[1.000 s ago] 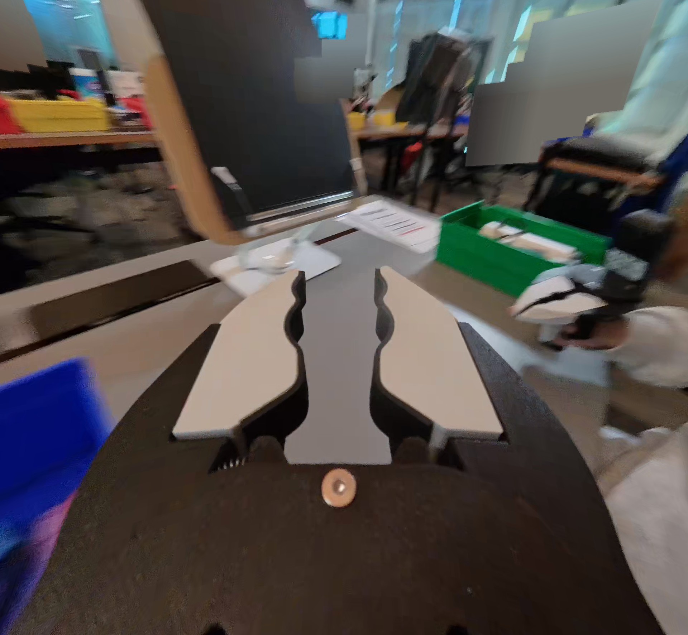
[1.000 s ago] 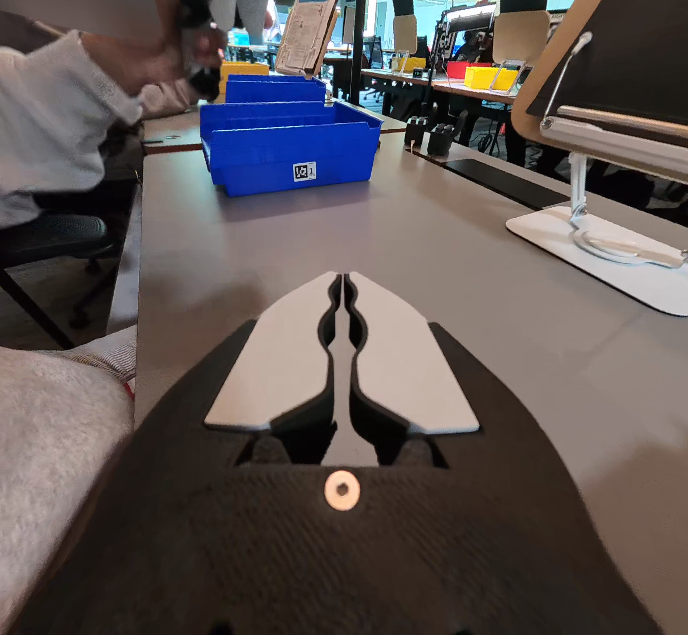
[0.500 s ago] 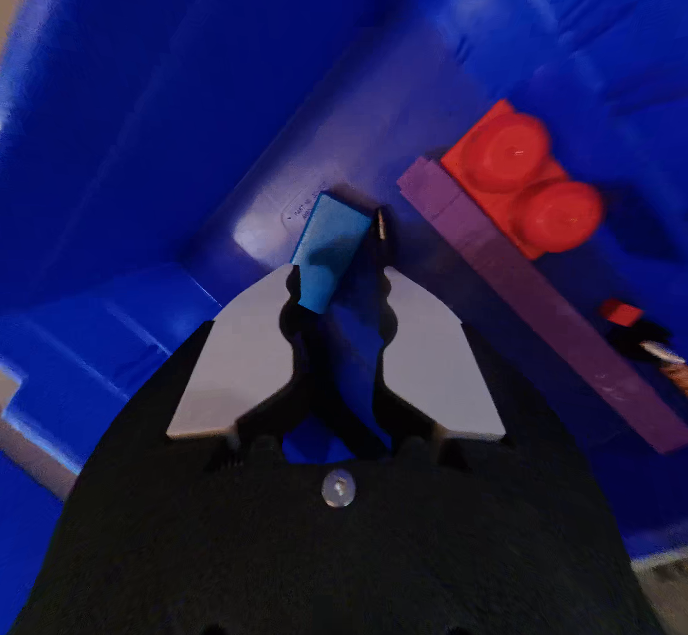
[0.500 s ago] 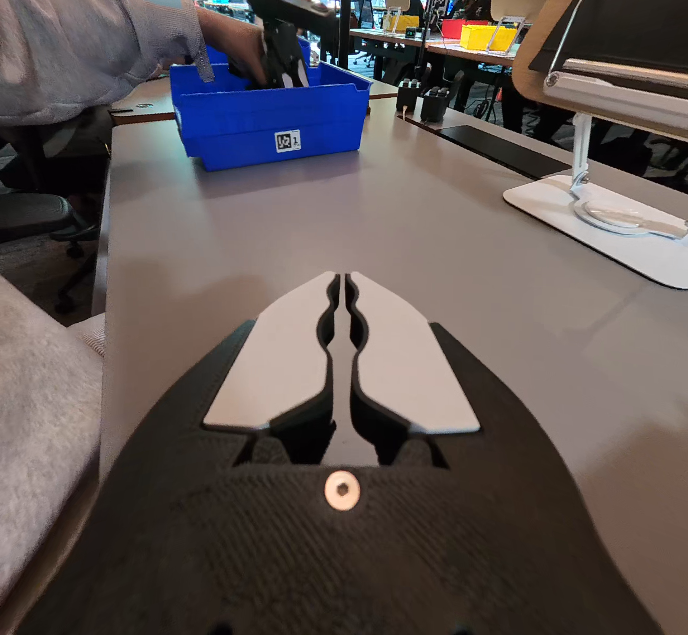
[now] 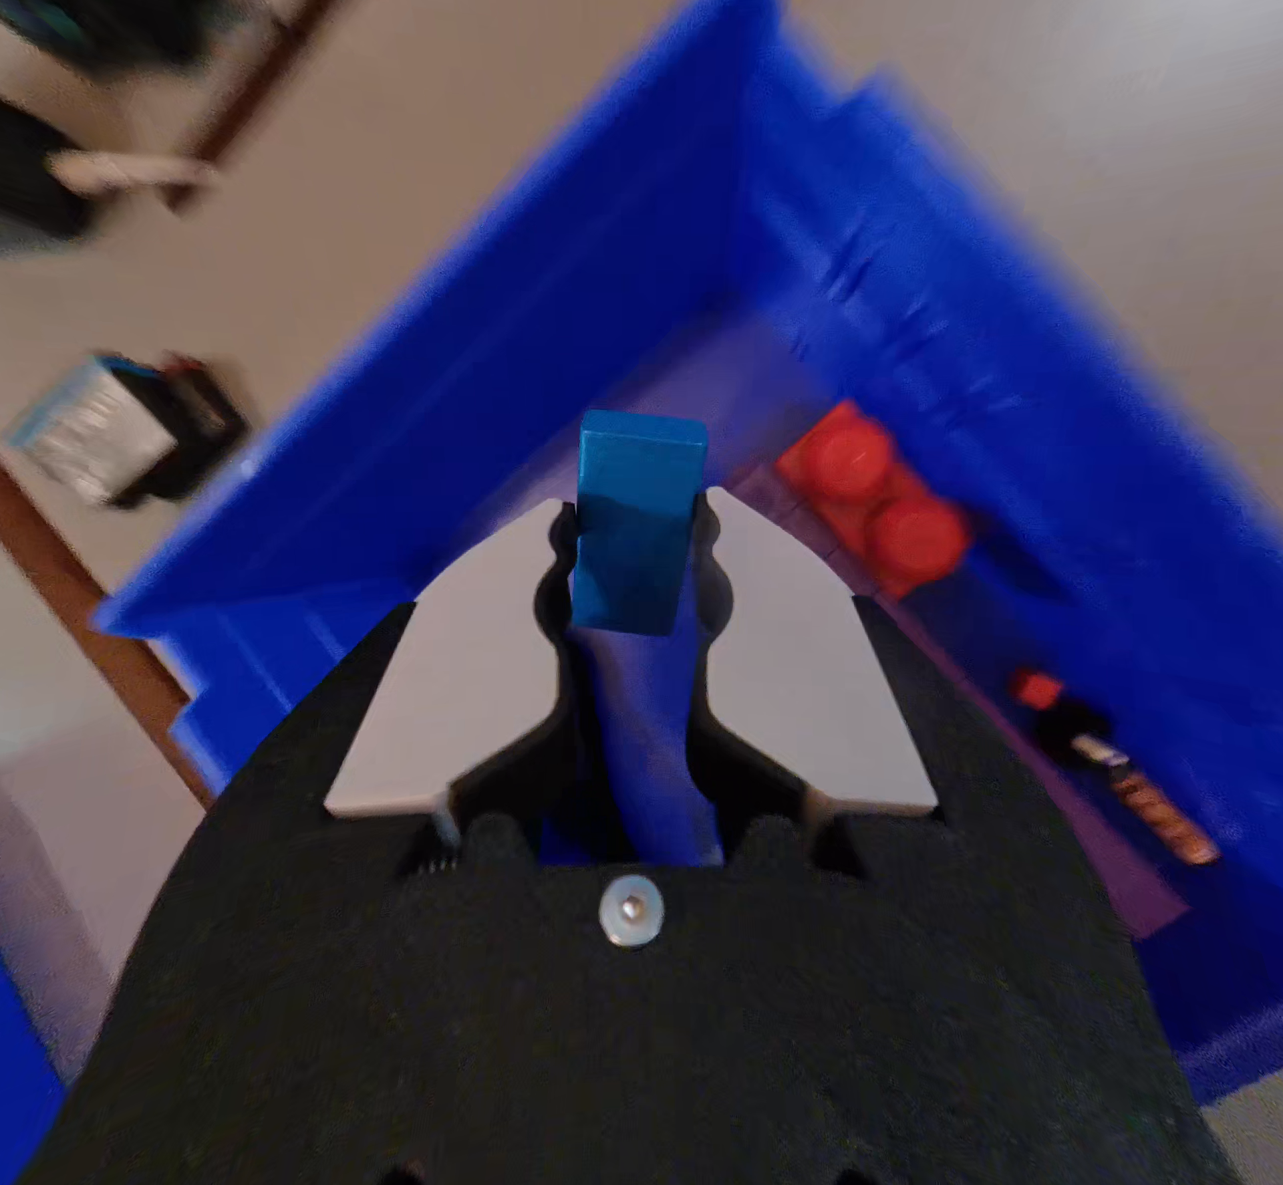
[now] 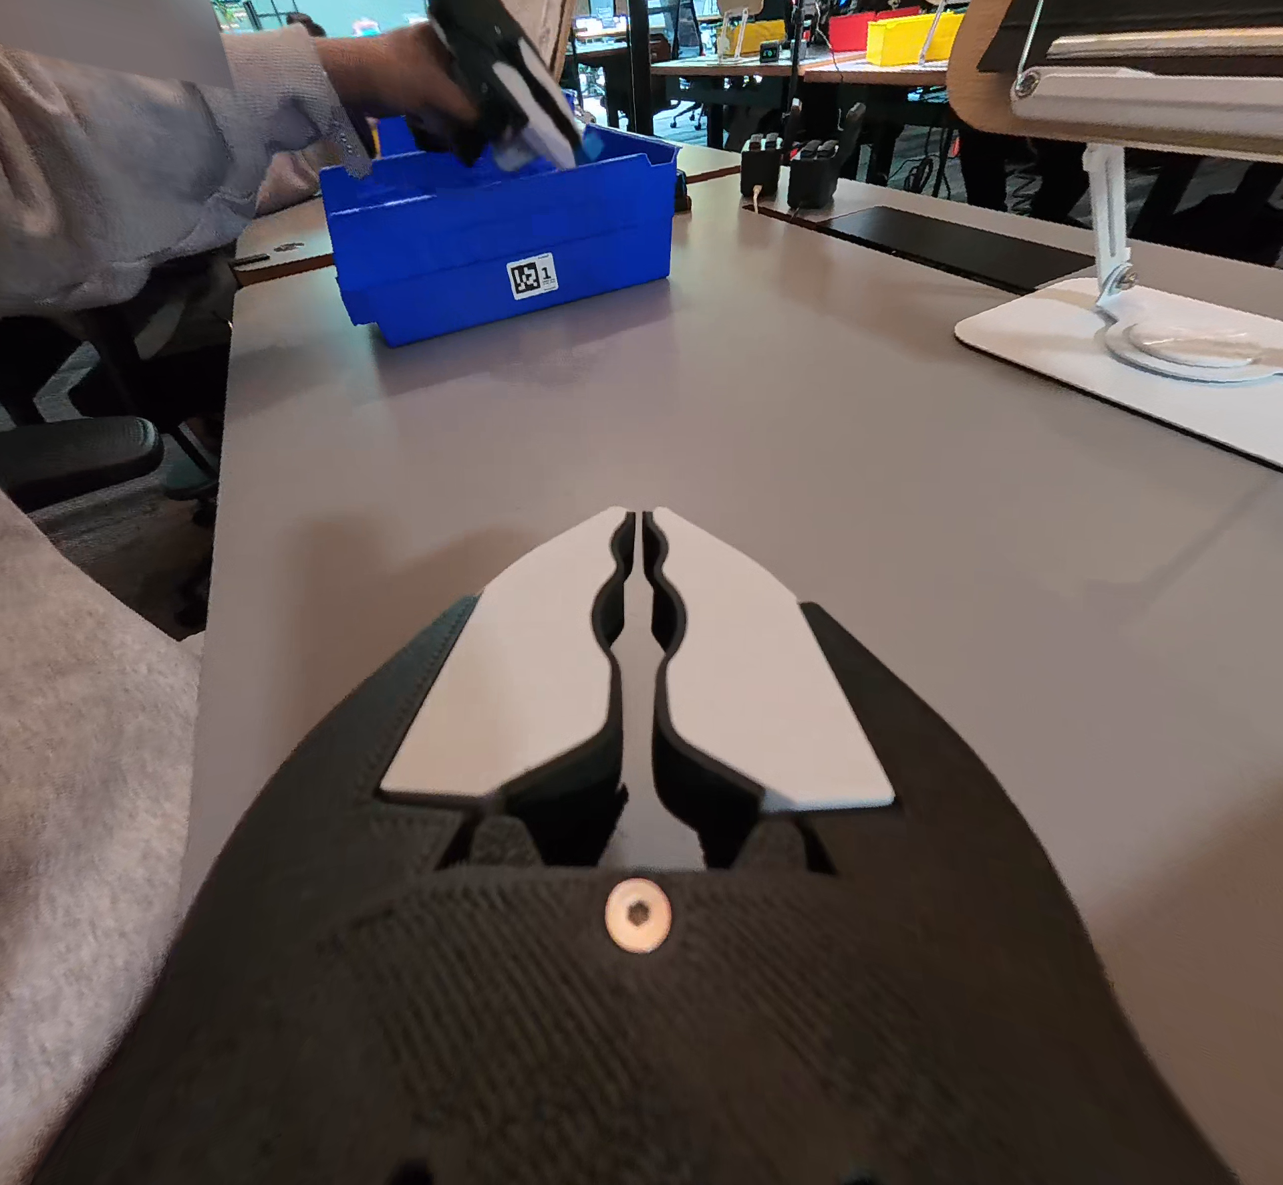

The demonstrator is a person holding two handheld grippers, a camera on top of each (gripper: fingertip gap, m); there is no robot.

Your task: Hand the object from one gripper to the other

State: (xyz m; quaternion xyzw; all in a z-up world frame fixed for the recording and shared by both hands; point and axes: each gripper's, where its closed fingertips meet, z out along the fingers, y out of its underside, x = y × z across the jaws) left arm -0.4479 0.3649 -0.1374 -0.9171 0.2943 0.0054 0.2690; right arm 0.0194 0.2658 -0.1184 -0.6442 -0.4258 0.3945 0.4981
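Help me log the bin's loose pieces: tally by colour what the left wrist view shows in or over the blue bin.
Blue: 1, the block held in the left gripper
Red: 2, the studded brick, a small piece
Purple: 1, the long bar
Brown: 1, a blurred piece
Total: 5

The right gripper (image 6: 639, 516) rests closed on the grey table (image 6: 798, 402); at 11 o'clock, the left gripper (image 6: 580, 148) dips into a blue bin (image 6: 444, 249)
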